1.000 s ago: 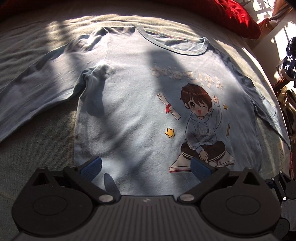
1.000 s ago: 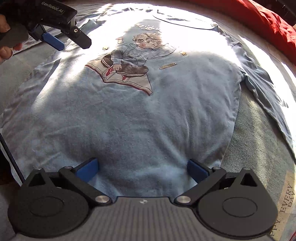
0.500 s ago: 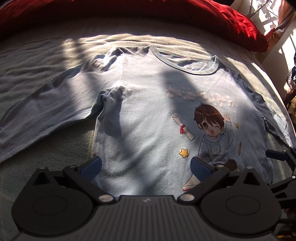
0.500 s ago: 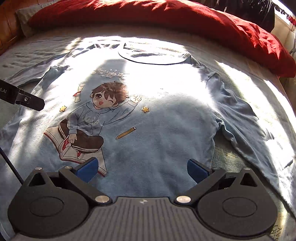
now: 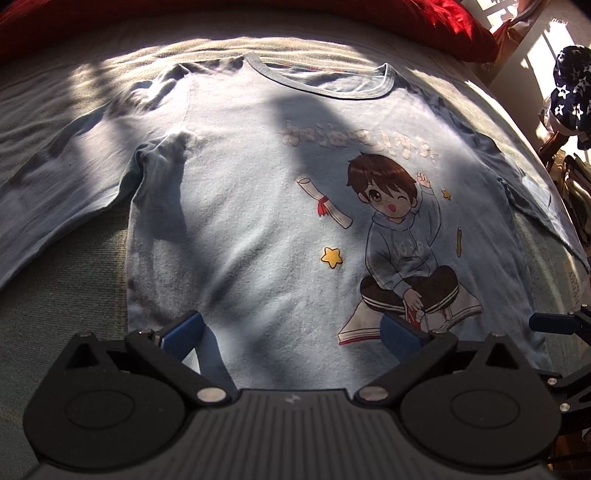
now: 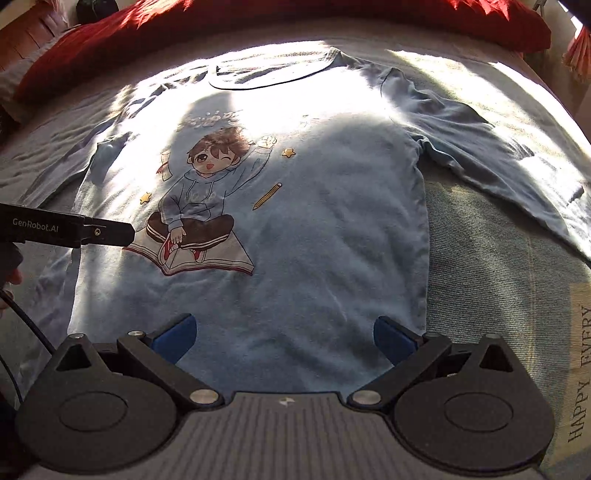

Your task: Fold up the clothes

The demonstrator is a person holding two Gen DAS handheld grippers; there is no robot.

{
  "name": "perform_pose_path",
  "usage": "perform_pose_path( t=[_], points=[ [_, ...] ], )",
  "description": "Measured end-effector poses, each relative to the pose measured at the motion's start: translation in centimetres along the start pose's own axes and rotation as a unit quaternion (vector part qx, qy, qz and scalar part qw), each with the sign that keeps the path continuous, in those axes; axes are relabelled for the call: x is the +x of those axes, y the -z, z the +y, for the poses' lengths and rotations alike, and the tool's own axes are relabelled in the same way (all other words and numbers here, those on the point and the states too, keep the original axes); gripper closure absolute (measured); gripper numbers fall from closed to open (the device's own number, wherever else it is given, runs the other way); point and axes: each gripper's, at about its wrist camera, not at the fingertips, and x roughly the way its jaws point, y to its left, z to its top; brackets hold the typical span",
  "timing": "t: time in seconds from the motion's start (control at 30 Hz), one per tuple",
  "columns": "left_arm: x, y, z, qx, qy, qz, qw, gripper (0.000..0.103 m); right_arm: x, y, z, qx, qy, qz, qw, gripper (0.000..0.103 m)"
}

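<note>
Shirt (image 5: 258, 229), pale blue with long sleeves and a cartoon print (image 5: 399, 240), lies spread flat and face up on the grey bedcover (image 5: 66, 295), collar toward the red pillow (image 6: 258, 22) at the far side. Going left to right, we see its left sleeve (image 5: 62, 199) stretched out across the cover, the body smooth and unfolded, and the right sleeve (image 6: 491, 166) angled out toward the bed's edge. No fold shows anywhere, so all of the folding remains open to us: sleeves in, sides over, hem up.

Our left gripper (image 5: 291, 332) hovers over the hem near the left corner, jaws spread wide and holding nothing. Our right gripper (image 6: 284, 332) hangs over the hem toward the right side seam, equally wide and empty.

As for containers, we find no basket, box or drawer in either view; the dark star-patterned cloth (image 5: 569, 88) at the far right is bundled loosely, and we cannot tell what it rests on.
</note>
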Motion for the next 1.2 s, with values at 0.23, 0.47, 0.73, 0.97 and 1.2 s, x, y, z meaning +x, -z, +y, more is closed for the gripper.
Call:
perform_pose_path(
  t=[0.23, 0.47, 0.73, 0.97, 1.2],
  points=[
    [-0.4, 0.0, 1.3, -0.028, 0.031, -0.009, 0.9991, 0.001, 1.8, 0.6, -0.1, 0.024, -0.001, 0.024, 0.999, 0.000],
    [-1.4, -0.7, 2.5, -0.072, 0.054, -0.020, 0.9958, 0.001, 2.3, 0.9, 0.5, -0.006, 0.016, 0.027, 0.999, 0.000],
    [-0.8, -1.0, 3.1, -0.071, 0.052, -0.018, 0.9960, 0.001, 2.5, 1.0, 1.2, -0.014, 0.039, 0.024, 0.999, 0.000],
    [-0.3, -0.4, 2.9, -0.043, 0.047, -0.017, 0.9978, 0.001, 2.6, 1.0, 1.4, -0.012, 0.050, 0.018, 0.999, 0.000],
    [-0.7, -2.1, 1.5, -0.013, 0.040, -0.021, 0.9989, 0.001, 2.3, 0.7, 1.2, -0.010, 0.043, 0.024, 0.999, 0.000]
  ],
)
